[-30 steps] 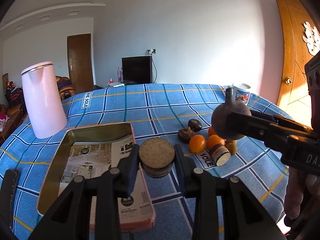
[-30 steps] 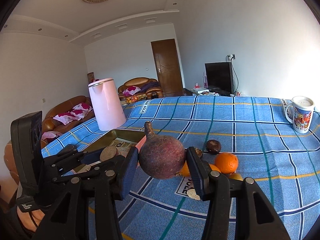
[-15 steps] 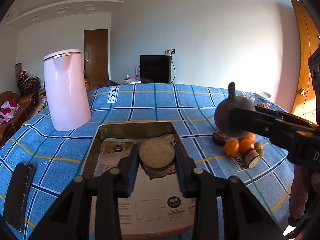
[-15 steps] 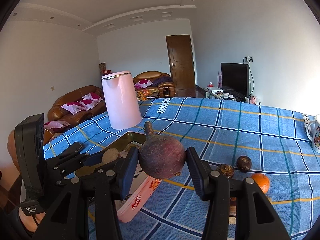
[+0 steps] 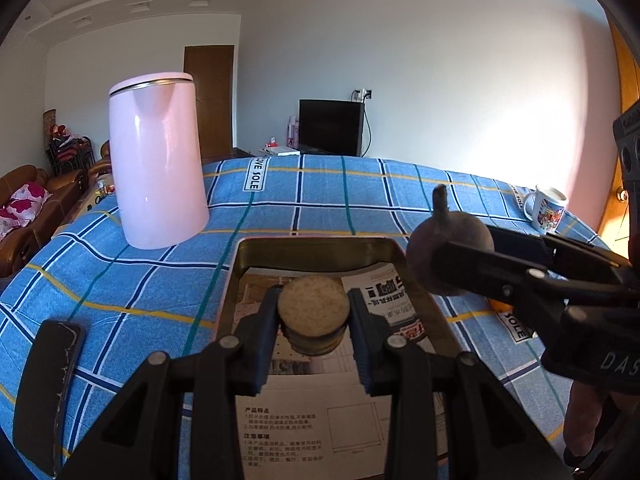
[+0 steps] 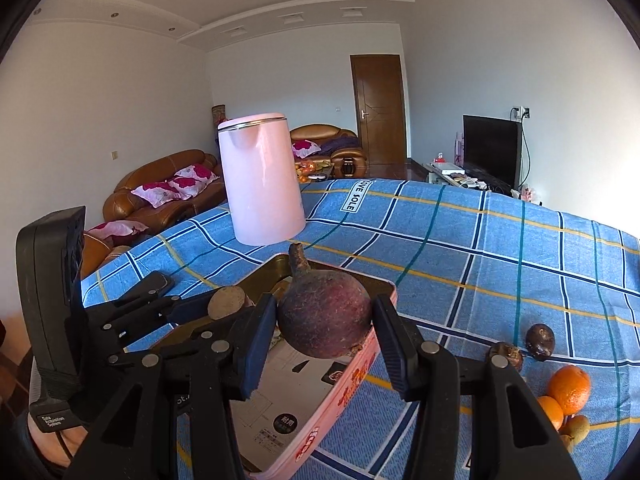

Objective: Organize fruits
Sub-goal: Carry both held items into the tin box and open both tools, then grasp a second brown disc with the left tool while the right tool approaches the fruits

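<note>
My left gripper (image 5: 313,316) is shut on a round tan-brown fruit (image 5: 313,310) and holds it above the gold-lined tin tray (image 5: 316,245), which has printed paper inside. My right gripper (image 6: 325,330) is shut on a dark purple round fruit with a stem (image 6: 323,318), held over the tray's right rim (image 6: 384,286). In the left wrist view the purple fruit (image 5: 444,236) and right gripper (image 5: 424,248) come in from the right. The left gripper (image 6: 224,304) with its tan fruit (image 6: 226,302) shows at left in the right wrist view.
A tall pink kettle (image 5: 158,160) stands behind the tray's left. A black phone (image 5: 44,392) lies at front left. A mug (image 5: 546,210) stands far right. Oranges (image 6: 568,388), dark fruits (image 6: 540,340) and small ones lie right of the tray on the blue checked cloth (image 5: 320,200).
Both grippers moved left, away from the fruit pile, carrying their fruits. The tan fruit is now over the tray's middle and the purple fruit over its right rim.
</note>
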`<state>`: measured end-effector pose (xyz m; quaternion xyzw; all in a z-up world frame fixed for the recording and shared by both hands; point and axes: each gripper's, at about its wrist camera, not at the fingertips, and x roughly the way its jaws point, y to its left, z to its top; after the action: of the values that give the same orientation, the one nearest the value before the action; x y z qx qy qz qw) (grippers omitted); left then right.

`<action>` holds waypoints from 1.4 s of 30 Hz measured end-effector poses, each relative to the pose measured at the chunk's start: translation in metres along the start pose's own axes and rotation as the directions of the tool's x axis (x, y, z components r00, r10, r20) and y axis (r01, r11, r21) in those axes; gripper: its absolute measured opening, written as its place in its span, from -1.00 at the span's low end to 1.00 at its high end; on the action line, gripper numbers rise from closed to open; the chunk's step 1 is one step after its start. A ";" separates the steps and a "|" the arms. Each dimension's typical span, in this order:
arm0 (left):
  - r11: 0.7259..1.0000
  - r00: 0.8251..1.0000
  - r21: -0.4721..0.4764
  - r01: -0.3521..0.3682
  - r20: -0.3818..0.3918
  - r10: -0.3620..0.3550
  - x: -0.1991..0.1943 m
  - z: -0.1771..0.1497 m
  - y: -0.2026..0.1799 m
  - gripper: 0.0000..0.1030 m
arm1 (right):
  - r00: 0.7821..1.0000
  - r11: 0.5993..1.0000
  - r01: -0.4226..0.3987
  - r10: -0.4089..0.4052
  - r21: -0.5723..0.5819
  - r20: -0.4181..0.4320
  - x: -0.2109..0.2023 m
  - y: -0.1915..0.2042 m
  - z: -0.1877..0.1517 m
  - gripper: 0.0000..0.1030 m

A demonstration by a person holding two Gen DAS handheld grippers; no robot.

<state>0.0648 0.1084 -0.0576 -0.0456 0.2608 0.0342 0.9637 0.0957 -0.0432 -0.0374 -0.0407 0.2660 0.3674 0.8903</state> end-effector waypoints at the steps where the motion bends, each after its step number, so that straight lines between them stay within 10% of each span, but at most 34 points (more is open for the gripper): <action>1: 1.000 1.000 -0.003 -0.002 -0.002 0.002 0.000 0.000 0.002 -0.31 | 1.000 1.000 -0.006 0.006 0.003 -0.007 0.003 0.001 0.000 0.00; 36: 0.998 0.994 -0.060 -0.018 -0.106 0.011 0.021 0.000 0.028 -0.31 | 0.984 0.999 -0.041 0.044 0.022 -0.174 0.061 0.011 -0.012 0.01; 42: 0.996 0.999 -0.080 -0.031 -0.035 0.029 0.000 0.002 0.026 0.20 | 0.992 0.999 -0.036 0.039 0.026 -0.123 0.043 0.008 -0.012 0.38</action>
<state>0.0633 0.1346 -0.0579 -0.0811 0.2759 0.0584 0.9560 0.1105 -0.0135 -0.0686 -0.0476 0.3255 0.3776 0.8656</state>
